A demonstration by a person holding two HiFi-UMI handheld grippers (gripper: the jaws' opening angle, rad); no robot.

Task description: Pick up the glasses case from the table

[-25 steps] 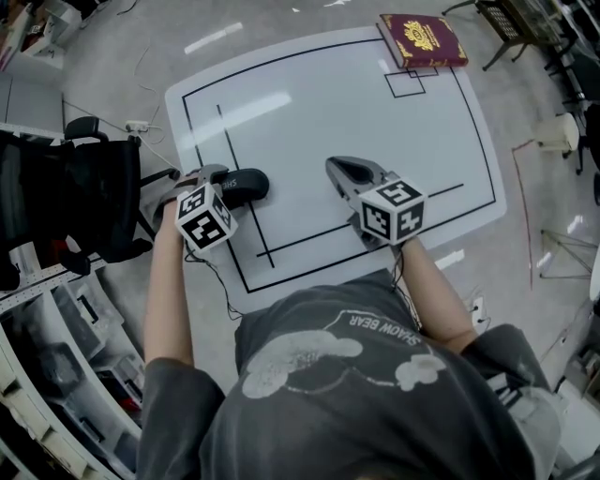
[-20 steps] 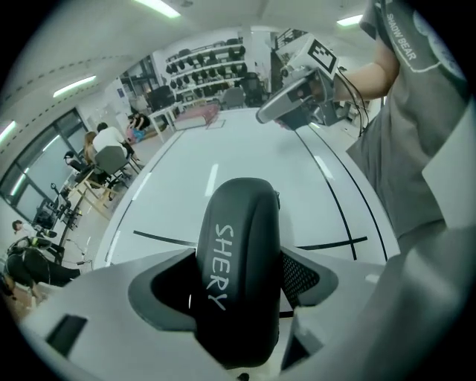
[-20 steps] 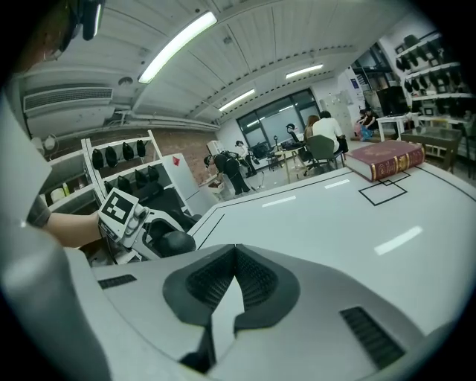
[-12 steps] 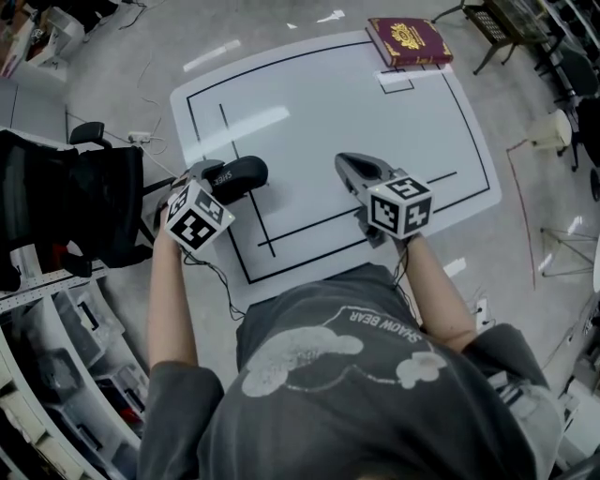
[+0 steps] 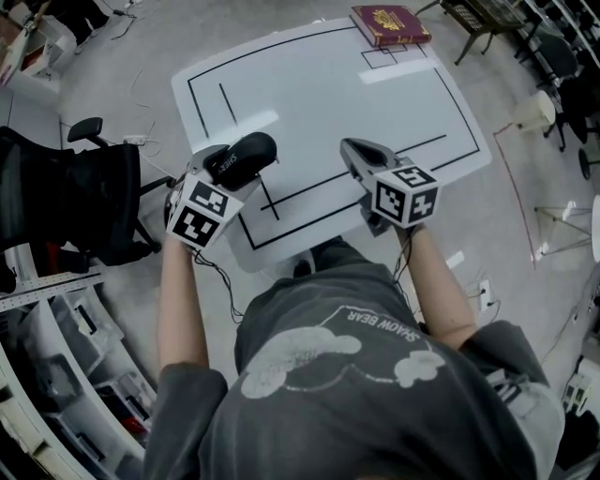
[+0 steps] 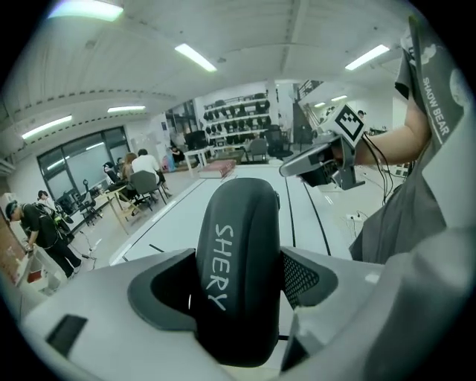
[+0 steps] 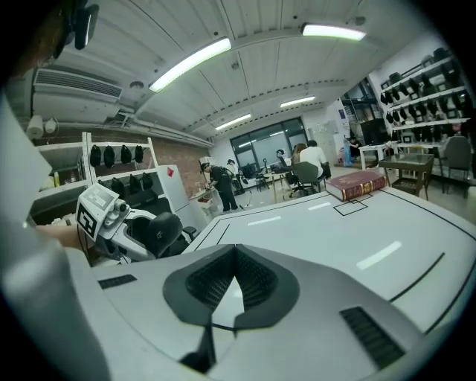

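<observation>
Above the table [image 5: 375, 103], our left gripper [image 5: 225, 165] clamps the glasses case [image 5: 251, 150]; our right gripper [image 5: 359, 153] is closed, empty.

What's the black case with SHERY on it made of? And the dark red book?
Black oval glasses case: probably hard plastic or faux leather, smooth and matte with a soft sheen. Dark red book: likely leatherette hardcover with gold stamping; too far to be sure.

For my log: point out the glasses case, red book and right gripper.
glasses case [image 6: 238, 257], left gripper view, lettered side.
red book [image 5: 390, 22], head view, cover.
right gripper [image 5: 352, 147], head view, between fingertips.
</observation>
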